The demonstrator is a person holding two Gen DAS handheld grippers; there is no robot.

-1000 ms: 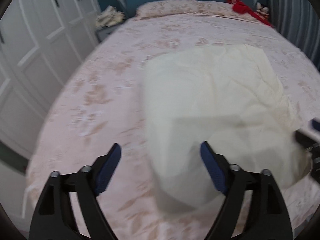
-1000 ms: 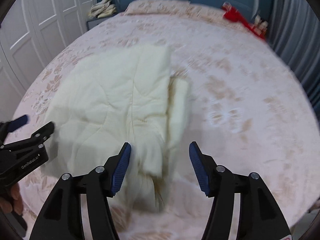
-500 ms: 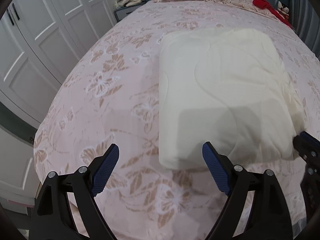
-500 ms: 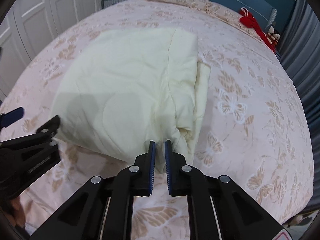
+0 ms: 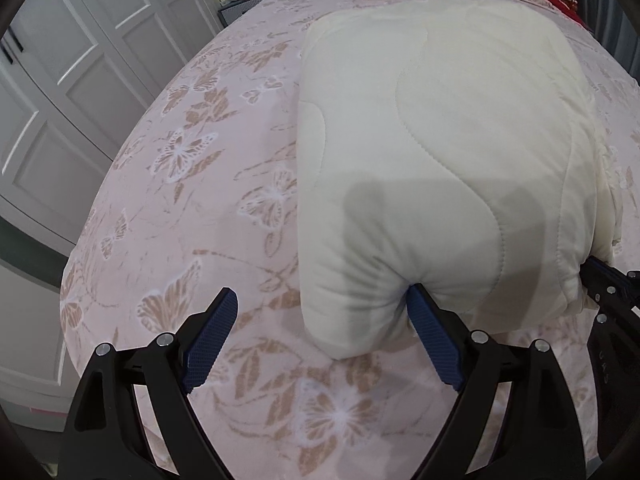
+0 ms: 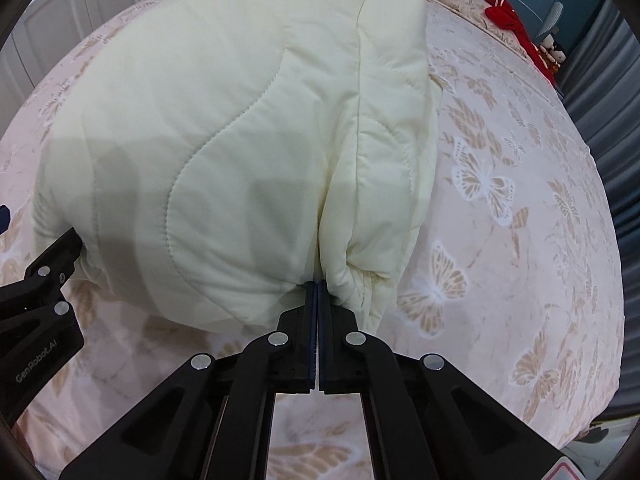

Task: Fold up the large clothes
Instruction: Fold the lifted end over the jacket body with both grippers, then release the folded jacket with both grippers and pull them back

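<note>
- Cream quilted blanket [image 5: 440, 128], folded, lies on bed [image 5: 224, 184] with pink butterfly-print sheet.
- Right tongs [image 6: 317, 294] pressed together at the blanket's near right corner; whether fabric is pinched between the tips, cannot tell.
- Left tongs [image 5: 320, 320] spread wide, near left corner of blanket between them, right-hand pad [image 5: 434, 340] touching the fabric edge, other pad clear over the sheet.
- White wardrobe doors [image 5: 80, 80] left of bed.

Bare bedspread [image 5: 208, 208] lies open left of the folded quilt [image 5: 460, 128].
</note>
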